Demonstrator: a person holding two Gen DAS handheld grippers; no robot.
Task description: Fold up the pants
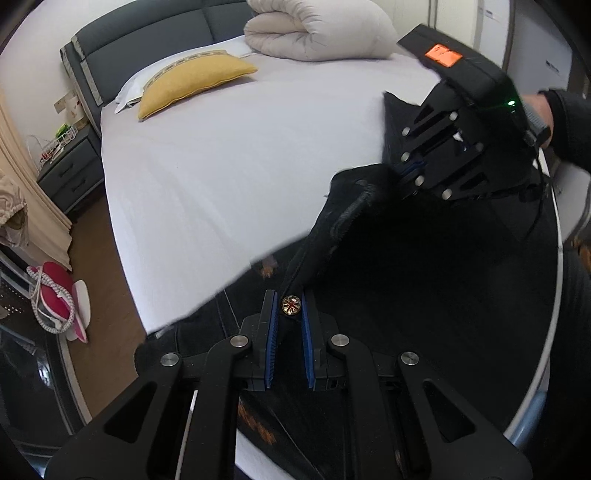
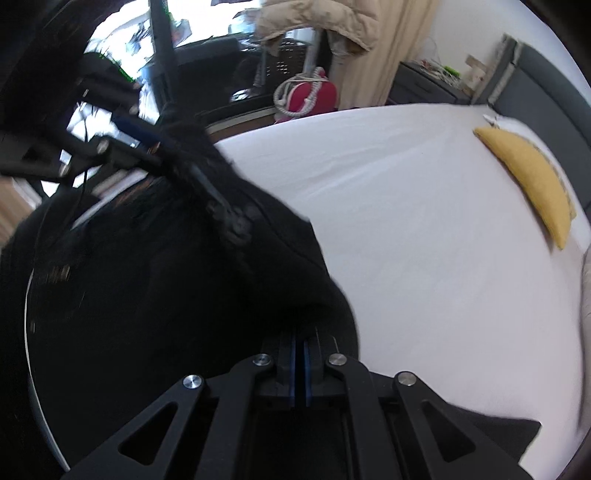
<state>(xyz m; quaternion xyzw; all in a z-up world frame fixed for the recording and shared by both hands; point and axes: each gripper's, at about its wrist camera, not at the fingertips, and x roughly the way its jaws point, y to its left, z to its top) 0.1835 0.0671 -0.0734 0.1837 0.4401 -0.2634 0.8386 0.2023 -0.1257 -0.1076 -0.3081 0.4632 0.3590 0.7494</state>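
Observation:
Black pants (image 1: 424, 280) are held up over the near edge of a bed with a white sheet (image 1: 229, 177). My left gripper (image 1: 290, 306) is shut on the waistband right at its round metal button (image 1: 291, 305). My right gripper (image 2: 300, 343) is shut on the other end of the waistband; it also shows in the left wrist view (image 1: 406, 177) at the upper right. The pants (image 2: 177, 314) hang as a dark mass between the two grippers. The left gripper shows blurred in the right wrist view (image 2: 147, 147).
A yellow pillow (image 1: 192, 81) and a rolled white duvet (image 1: 317, 29) lie at the head of the bed. A grey nightstand (image 1: 70, 173) stands beside it. A red bag (image 1: 55, 291) sits on the wood floor at left.

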